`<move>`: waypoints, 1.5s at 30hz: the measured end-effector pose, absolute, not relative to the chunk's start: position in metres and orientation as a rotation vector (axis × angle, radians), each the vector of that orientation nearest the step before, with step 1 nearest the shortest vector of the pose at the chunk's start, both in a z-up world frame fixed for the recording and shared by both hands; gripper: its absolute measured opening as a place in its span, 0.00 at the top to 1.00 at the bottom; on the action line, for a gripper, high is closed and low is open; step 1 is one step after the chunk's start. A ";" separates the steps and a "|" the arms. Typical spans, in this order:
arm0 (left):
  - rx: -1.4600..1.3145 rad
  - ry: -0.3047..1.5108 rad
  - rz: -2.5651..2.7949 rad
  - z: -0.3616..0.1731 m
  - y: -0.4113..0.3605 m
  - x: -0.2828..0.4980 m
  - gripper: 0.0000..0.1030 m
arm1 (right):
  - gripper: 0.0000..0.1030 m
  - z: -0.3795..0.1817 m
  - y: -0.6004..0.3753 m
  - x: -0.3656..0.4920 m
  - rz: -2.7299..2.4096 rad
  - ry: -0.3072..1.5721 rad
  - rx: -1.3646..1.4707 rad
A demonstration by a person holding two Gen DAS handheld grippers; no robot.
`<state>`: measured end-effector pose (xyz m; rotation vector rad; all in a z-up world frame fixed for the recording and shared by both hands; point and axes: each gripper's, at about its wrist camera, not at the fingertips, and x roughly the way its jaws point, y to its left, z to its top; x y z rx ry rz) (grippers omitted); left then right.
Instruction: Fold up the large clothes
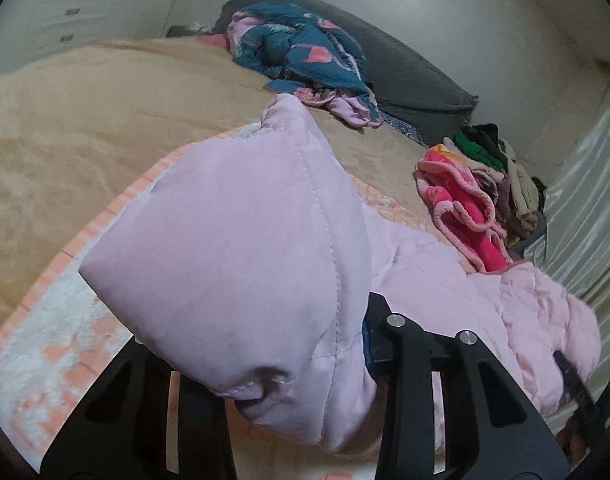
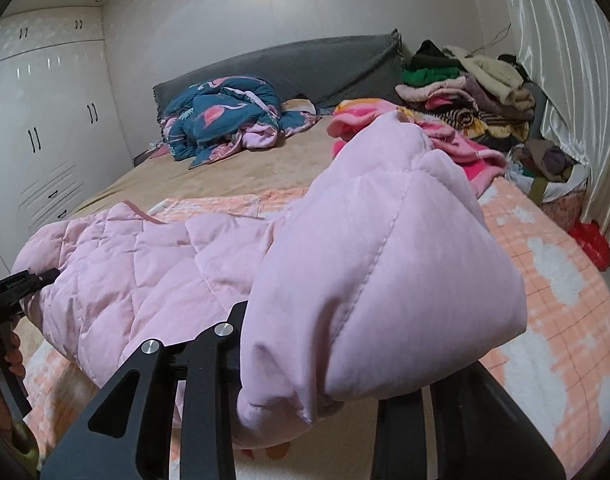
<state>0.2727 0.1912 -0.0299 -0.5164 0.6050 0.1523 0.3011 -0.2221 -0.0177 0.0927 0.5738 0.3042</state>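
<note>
A pale pink quilted jacket [image 1: 233, 220] lies across the bed, with both ends lifted off it. My left gripper [image 1: 261, 320] is shut on one puffy end, which bulges up between the black fingers [image 1: 401, 332] and hides the pads. In the right wrist view the jacket [image 2: 145, 264] stretches away to the left. There my right gripper [image 2: 357, 340] is shut on the other end, whose fabric covers the right finger. Each gripper shows in the other's view: the right one [image 1: 573, 384] at the far right, the left one [image 2: 13, 284] at the left edge.
Under the jacket is a peach and white checked blanket [image 2: 545, 280] over a tan bedspread [image 1: 85, 120]. A crumpled teal flamingo quilt [image 2: 221, 116] lies by the grey headboard [image 2: 305, 68]. Piled clothes [image 2: 465, 92] sit near the curtain [image 2: 565, 80]. White wardrobes [image 2: 45, 120] stand left.
</note>
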 end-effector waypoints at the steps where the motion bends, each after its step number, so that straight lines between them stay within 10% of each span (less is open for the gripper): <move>1: -0.491 0.607 0.150 -0.027 0.187 0.268 0.72 | 0.72 -0.017 -0.222 0.297 0.299 0.574 0.089; 45: -0.349 0.667 0.130 -0.017 0.140 0.149 0.71 | 0.71 -0.017 -0.272 0.174 0.237 0.608 0.150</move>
